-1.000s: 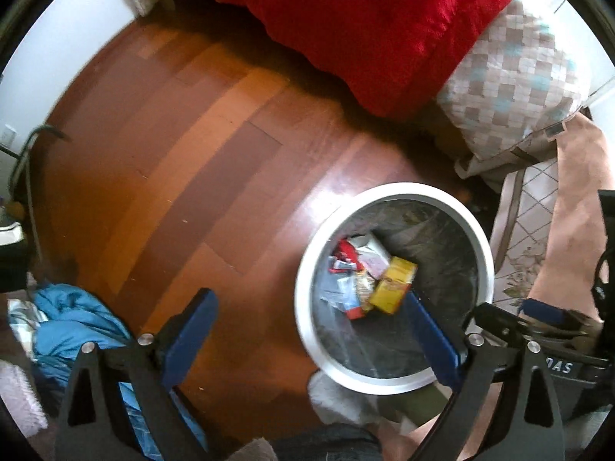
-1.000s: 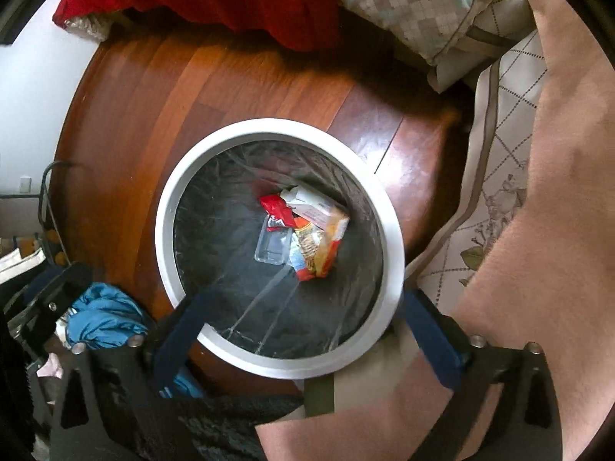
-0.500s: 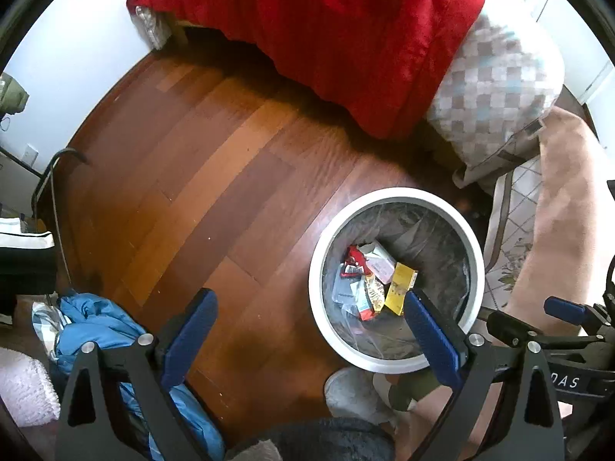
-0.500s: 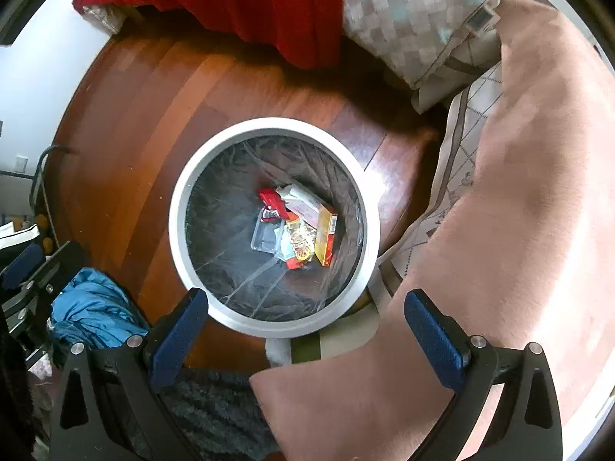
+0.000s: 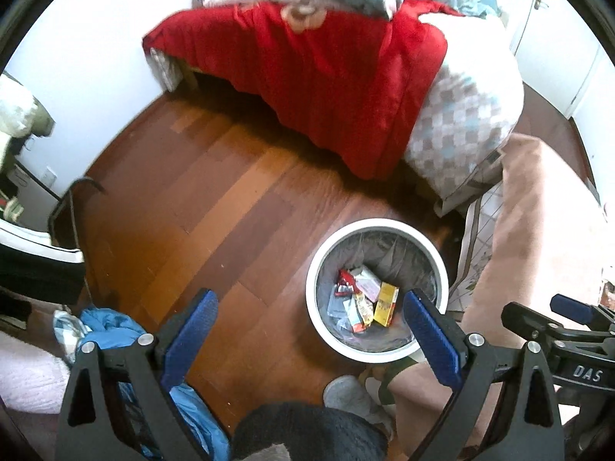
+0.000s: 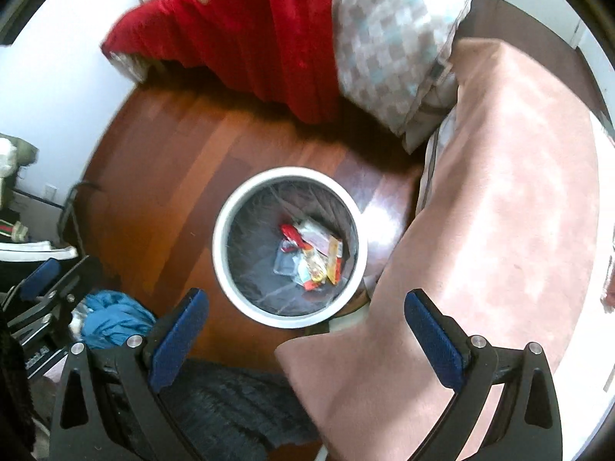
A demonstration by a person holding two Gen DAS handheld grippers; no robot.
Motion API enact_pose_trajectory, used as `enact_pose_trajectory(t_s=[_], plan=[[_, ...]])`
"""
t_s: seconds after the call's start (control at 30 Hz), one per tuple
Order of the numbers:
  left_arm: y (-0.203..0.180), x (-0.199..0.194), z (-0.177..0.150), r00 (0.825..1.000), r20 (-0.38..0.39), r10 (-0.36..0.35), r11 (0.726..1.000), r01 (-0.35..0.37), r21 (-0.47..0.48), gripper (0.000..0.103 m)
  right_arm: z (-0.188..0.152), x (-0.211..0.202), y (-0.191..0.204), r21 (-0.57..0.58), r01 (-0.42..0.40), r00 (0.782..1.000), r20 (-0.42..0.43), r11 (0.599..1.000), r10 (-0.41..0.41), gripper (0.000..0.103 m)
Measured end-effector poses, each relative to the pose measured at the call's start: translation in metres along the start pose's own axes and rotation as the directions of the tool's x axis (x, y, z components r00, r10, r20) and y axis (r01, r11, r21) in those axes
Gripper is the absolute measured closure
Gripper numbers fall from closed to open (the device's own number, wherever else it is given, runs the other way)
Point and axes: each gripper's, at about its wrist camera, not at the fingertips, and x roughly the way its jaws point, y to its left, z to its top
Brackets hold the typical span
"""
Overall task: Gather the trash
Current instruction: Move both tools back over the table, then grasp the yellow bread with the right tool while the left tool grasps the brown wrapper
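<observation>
Nearest the lens, the left tongs stand wide apart with nothing between their blue pads, and the right tongs are spread just as wide and likewise hold nothing. Both hang high above a wooden floor. By the left tongs' base lies a crumpled blue cloth, seen also at the lower left of the right wrist view. Beyond the pads a round white trash bin stands upright on the floor, lined with a clear bag; in the right wrist view the same bin sits near the middle of the picture. The collected trash lies in a heap at the bin's bottom: a yellow box, a red wrapper and some pale packets, shown again from the right. A pink blanket spreads just beside the bin on its right. Farther off, a red blanket hangs over the bed's edge next to a checked quilt.
</observation>
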Motion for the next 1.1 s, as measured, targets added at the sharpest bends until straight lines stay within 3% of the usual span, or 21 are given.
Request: enact_pose_trajectory(t_s=[0.2,0.3,0.4,0.53,0.73,0.8,0.83,0.87,0.93,1.1], plan=[[-0.033,-0.053,-0.004,0.995,0.102,-0.023,0.999,0.019,0.037,0.004,-0.020,-0.077,-0.026,0.056,-0.111,0.986,0.135,0.992,0.103,0.000],[-0.072,-0.067,-0.007,0.989,0.132,-0.060,0.996,0.050,0.076,0.004,-0.037,-0.116,-0.065,0.118,-0.134,0.973,0.203,0.984,0.109,0.000],[-0.128,-0.067,-0.013,0.987,0.112,-0.116,0.985,0.101,0.137,0.004,-0.054,-0.141,-0.115,0.197,-0.115,0.969,0.239,0.974,0.066,0.000],[-0.225,-0.057,-0.026,0.978,0.056,-0.199,0.959,0.183,0.219,0.004,-0.084,-0.165,-0.223,0.352,-0.003,0.970,0.227,0.936,-0.082,0.000],[-0.370,-0.036,-0.056,0.954,-0.079,-0.288,0.887,0.297,0.353,0.004,-0.137,-0.162,-0.385,0.525,0.185,0.954,0.105,0.830,-0.279,0.001],[-0.406,-0.026,-0.065,0.941,-0.134,-0.310,0.862,0.338,0.379,0.004,-0.148,-0.153,-0.420,0.547,0.207,0.953,0.075,0.811,-0.294,0.012],[-0.424,-0.020,-0.069,0.935,-0.162,-0.314,0.847,0.353,0.397,0.004,-0.153,-0.145,-0.438,0.553,0.220,0.953,0.056,0.803,-0.299,0.024],[-0.441,-0.014,-0.072,0.933,-0.186,-0.308,0.835,0.359,0.416,0.004,-0.157,-0.137,-0.451,0.553,0.227,0.954,0.039,0.802,-0.296,0.030],[-0.465,-0.006,-0.079,0.923,-0.222,-0.315,0.812,0.383,0.440,0.004,-0.161,-0.124,-0.469,0.551,0.227,0.957,0.029,0.803,-0.290,0.031],[-0.503,0.013,-0.083,0.915,-0.265,-0.304,0.785,0.398,0.475,0.005,-0.166,-0.101,-0.486,0.520,0.216,0.962,0.031,0.826,-0.271,0.039]])
